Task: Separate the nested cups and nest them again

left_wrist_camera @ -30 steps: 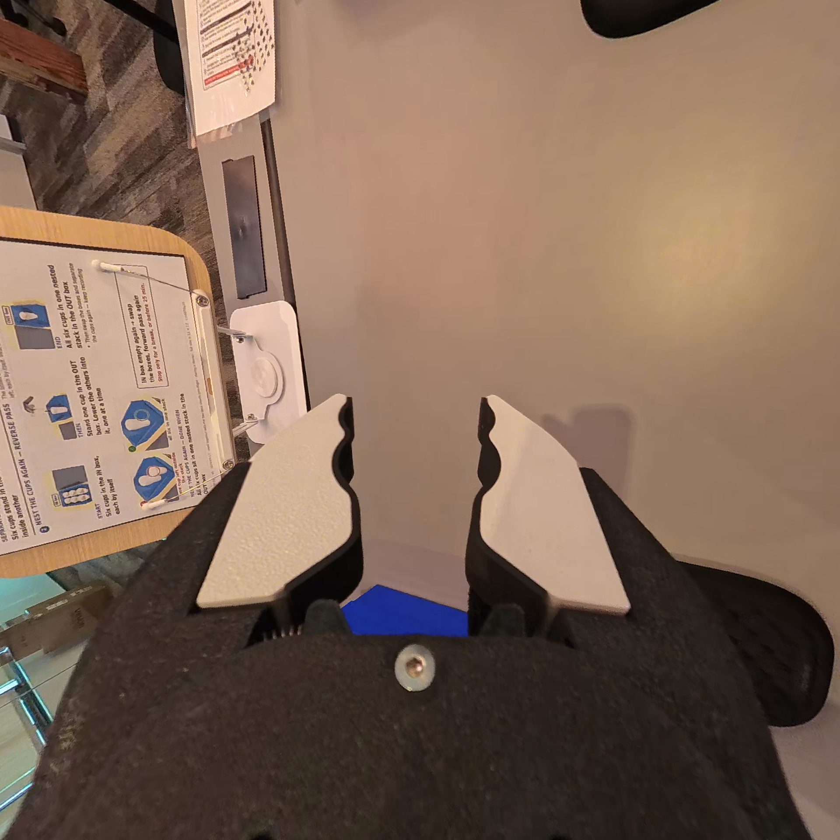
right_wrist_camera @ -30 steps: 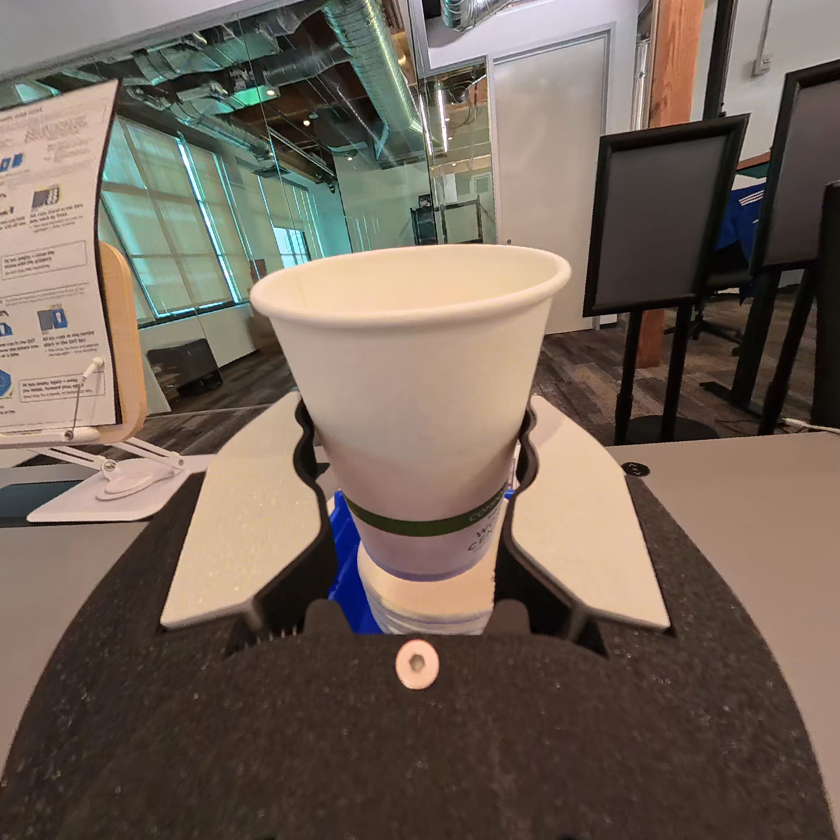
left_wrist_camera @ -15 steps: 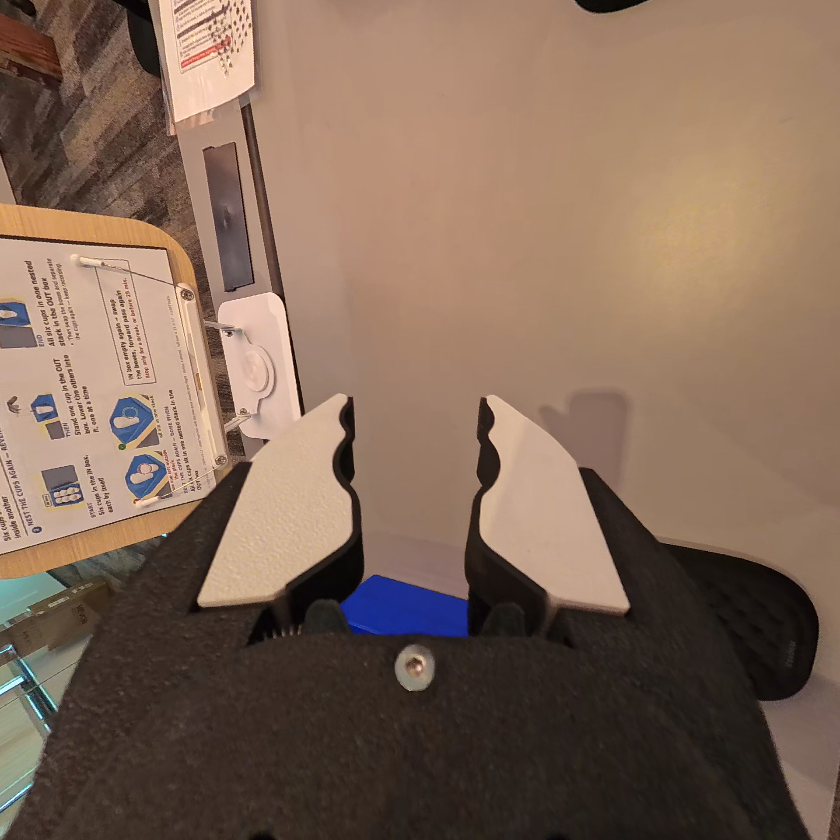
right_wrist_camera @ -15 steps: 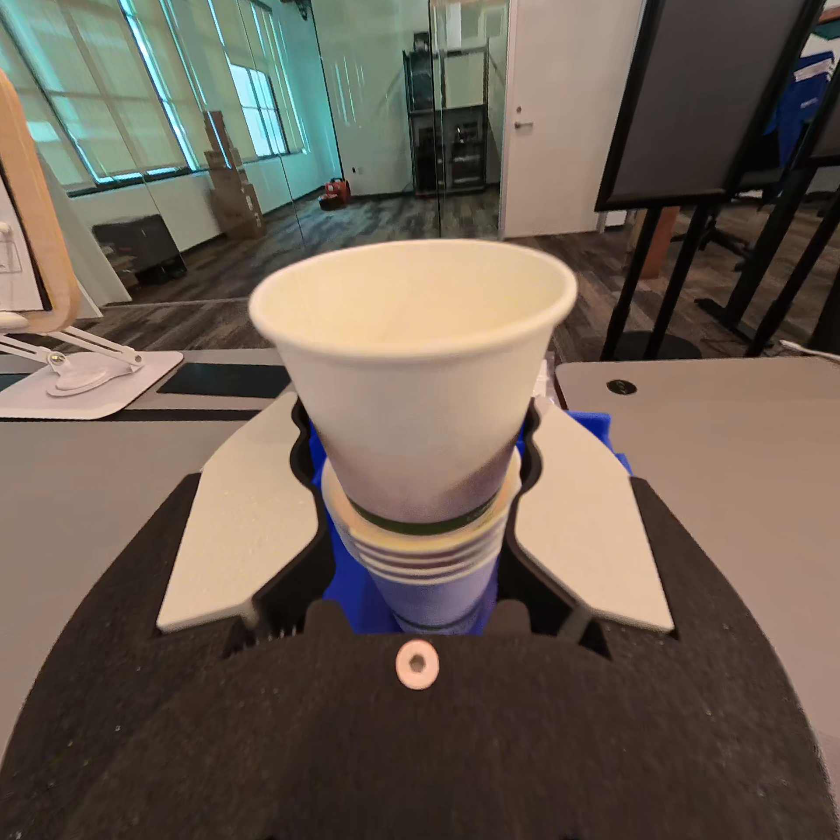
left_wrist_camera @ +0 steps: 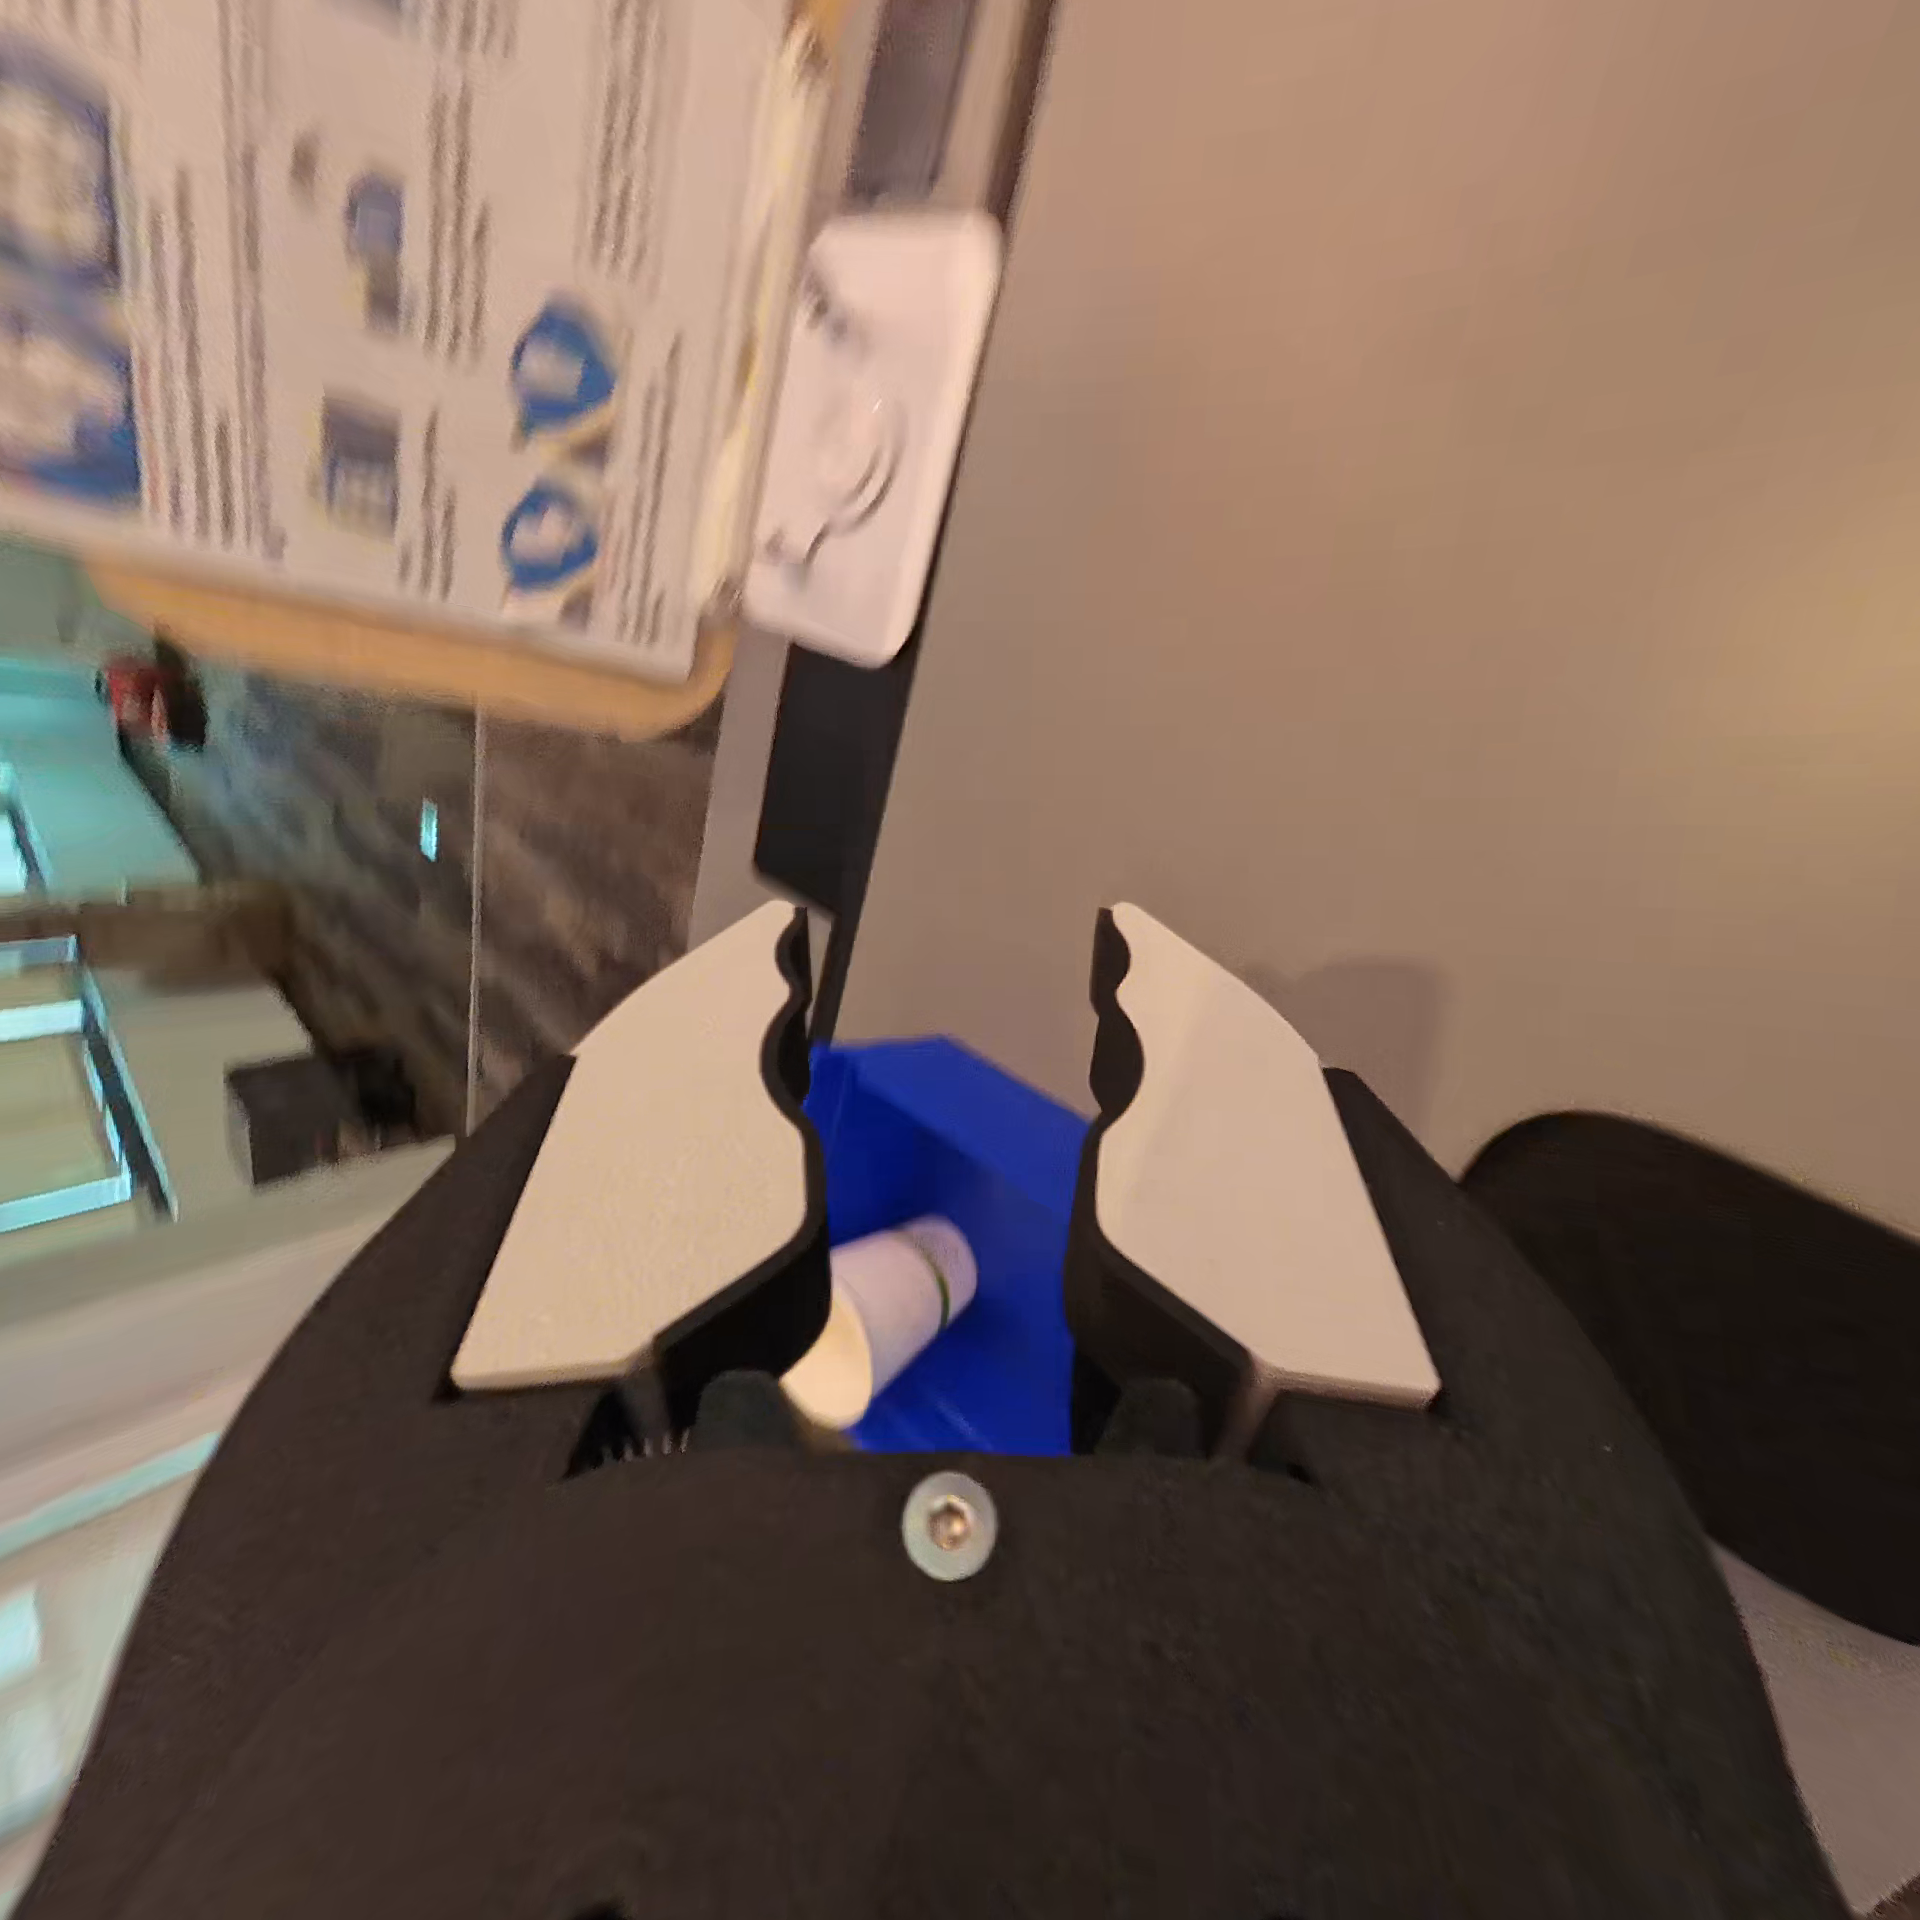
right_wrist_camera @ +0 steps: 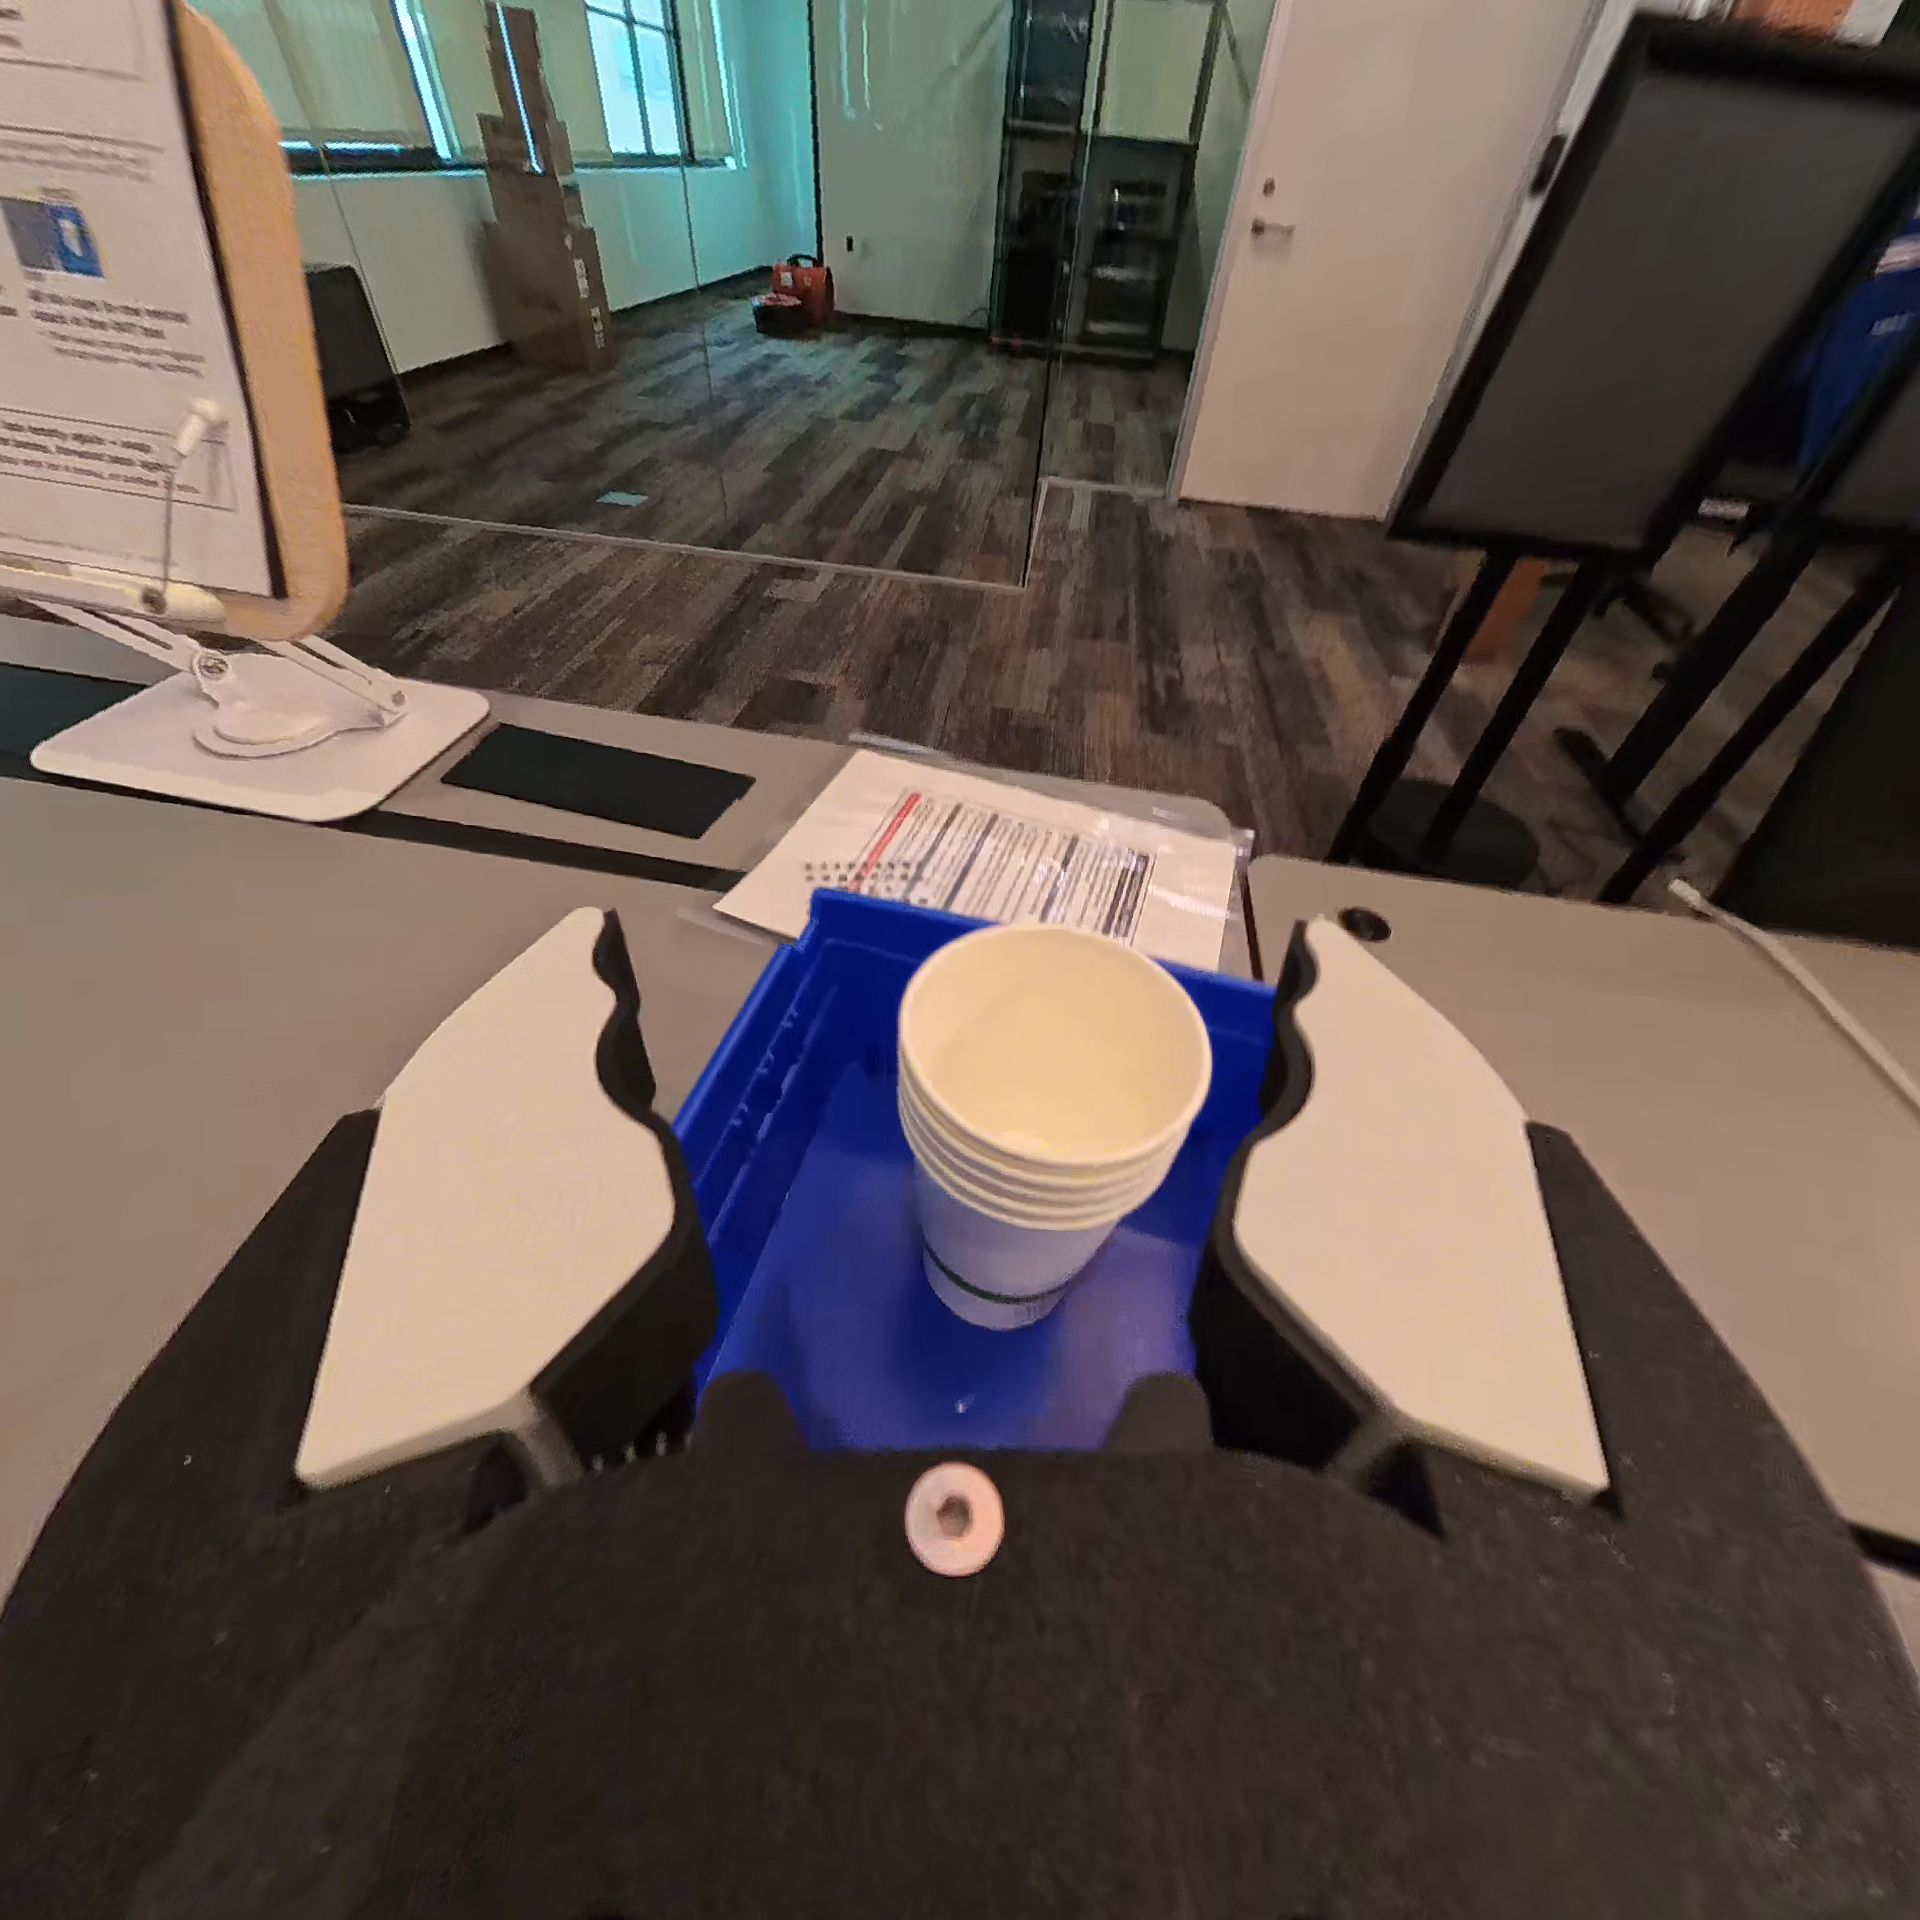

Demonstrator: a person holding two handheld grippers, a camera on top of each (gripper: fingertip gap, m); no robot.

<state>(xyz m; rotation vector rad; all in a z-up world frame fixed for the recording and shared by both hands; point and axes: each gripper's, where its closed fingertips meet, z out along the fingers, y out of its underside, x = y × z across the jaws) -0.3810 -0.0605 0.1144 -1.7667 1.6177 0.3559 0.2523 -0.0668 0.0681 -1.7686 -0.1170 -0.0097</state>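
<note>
- Cups (right_wrist_camera: 1049, 1127), nested into one stack, stood upright in the blue bin (right_wrist_camera: 748, 1122), directly ahead of the right tool (right_wrist_camera: 951, 1049) and between its spread fingers without touching either.
- Right tool's jaws were wide and held nothing; judging by that, the stack was left standing free, its weight on the bin floor.
- Left tool (left_wrist_camera: 951, 997) was also open and empty, its blurred view tilted, with the blue bin (left_wrist_camera: 956, 1122) and a part of the cup stack (left_wrist_camera: 894, 1299) showing low between its fingers.
- Beyond the bin, a printed sheet (right_wrist_camera: 987, 852) lay flat on the grey worktop (right_wrist_camera: 312, 935), clear of the work.
- Farthest, ahead-left, an instruction board (right_wrist_camera: 135, 312) leaned on its white stand (right_wrist_camera: 260, 738), probably propped for reading.
</note>
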